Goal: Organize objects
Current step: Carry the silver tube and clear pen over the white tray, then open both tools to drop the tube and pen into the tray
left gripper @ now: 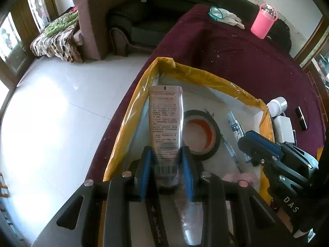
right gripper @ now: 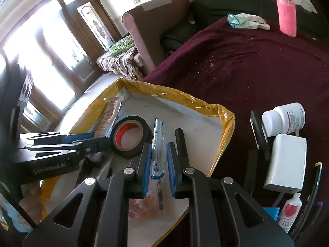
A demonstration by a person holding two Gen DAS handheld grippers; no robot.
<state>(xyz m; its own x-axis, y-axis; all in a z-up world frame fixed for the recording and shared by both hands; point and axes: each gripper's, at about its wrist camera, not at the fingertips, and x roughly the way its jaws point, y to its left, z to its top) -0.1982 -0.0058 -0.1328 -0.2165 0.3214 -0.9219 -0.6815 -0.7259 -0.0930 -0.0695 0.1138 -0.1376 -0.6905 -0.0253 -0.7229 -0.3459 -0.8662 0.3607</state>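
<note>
We've got both grippers angled down, side by side. L gripper (left gripper: 167,162): jaws narrowed, blue pads pressing both sides of what they hold. R gripper (right gripper: 158,160): jaws nearly closed w/ pads just beside a slim item, contact unclear. Fingers (right gripper: 30,203) wrap L handle.

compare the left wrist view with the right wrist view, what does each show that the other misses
Only the left wrist view shows the tube's barcode and a lipstick. Only the right wrist view shows a red-labelled small tube and a black marker in the box. Both share the yellow-taped box, black tape roll, clear pen, white bottle and pink container.
</note>
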